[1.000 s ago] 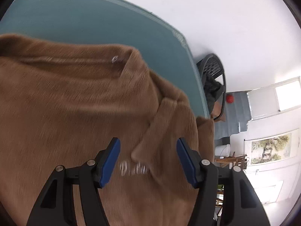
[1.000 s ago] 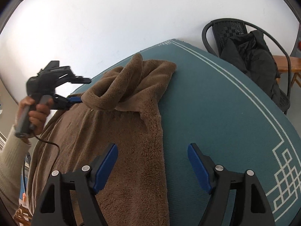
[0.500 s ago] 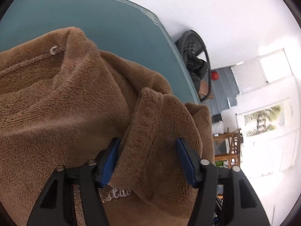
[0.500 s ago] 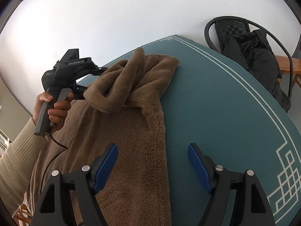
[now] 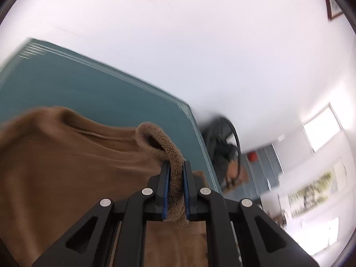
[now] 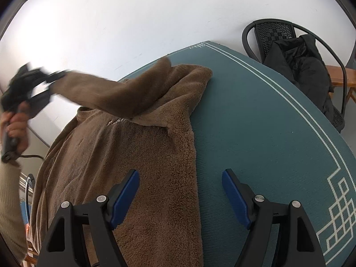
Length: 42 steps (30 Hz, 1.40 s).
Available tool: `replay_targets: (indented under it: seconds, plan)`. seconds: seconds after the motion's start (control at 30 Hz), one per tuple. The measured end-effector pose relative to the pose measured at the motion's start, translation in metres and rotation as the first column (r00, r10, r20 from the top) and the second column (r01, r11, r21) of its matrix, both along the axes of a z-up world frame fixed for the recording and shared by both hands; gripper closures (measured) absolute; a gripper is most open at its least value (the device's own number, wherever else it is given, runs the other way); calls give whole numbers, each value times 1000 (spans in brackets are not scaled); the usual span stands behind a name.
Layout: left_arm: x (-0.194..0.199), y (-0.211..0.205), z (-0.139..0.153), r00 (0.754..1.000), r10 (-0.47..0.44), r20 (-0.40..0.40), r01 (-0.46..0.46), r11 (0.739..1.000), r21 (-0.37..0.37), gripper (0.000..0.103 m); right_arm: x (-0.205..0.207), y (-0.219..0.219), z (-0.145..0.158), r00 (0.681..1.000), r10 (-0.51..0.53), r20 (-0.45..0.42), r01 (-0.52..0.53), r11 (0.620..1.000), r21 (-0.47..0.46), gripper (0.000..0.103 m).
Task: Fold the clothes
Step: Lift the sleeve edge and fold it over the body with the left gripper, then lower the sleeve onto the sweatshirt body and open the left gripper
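A brown fleece top point(image 6: 144, 155) lies spread on the teal mat point(image 6: 255, 122). Its sleeve point(image 6: 111, 93) is pulled up and out to the left, stretched taut. My left gripper point(image 5: 175, 164) has its jaws closing on the sleeve cuff point(image 5: 155, 138), and the blue pads press the fleece between them. In the right wrist view that gripper point(image 6: 49, 82) shows blurred at the far left, held by a hand point(image 6: 17, 126). My right gripper point(image 6: 180, 173) hovers open above the top's right edge, nothing gripped.
A black chair point(image 6: 276, 33) with a dark jacket point(image 6: 304, 73) on it stands past the mat's far right corner, close to the white wall. The mat's white border pattern point(image 6: 338, 211) runs along its right side. A cable point(image 6: 31, 156) hangs from the left gripper's handle.
The left gripper closed on the sleeve cuff, then rose and swung left, lifting the sleeve off the top. The right gripper stayed where it was, still open.
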<state>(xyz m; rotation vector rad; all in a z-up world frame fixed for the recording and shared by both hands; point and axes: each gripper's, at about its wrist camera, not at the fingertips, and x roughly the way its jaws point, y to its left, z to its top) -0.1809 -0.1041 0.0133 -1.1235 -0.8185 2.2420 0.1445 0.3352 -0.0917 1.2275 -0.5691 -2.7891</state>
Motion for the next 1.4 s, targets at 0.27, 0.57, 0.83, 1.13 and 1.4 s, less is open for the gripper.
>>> replay_targets:
  seconds: [0.27,0.57,0.83,1.13,1.4]
  plan:
    - [73,-118,-39,970,225,89,-216,971,-99,90,-7,-2,1,1000,1,14,-1,1000,31,24]
    - [86,-132,-107,937,267,223,-268,963,-25,90,-9,-8,3,999,-4,41,0,995,104,24]
    - [90,-137,-116,924,269,270,-239,961,-139,90,-26,-15,42,997,63,-35,-53,969,242,24]
    - [97,-142,-137,910,269,316,-224,960,-169,89,-91,-54,17,977,185,108,-214,880,423,24]
    - [94,-136,-140,928,233,290,-151,949,-278,77,-76,-30,2,983,101,157,-169,836,522,17]
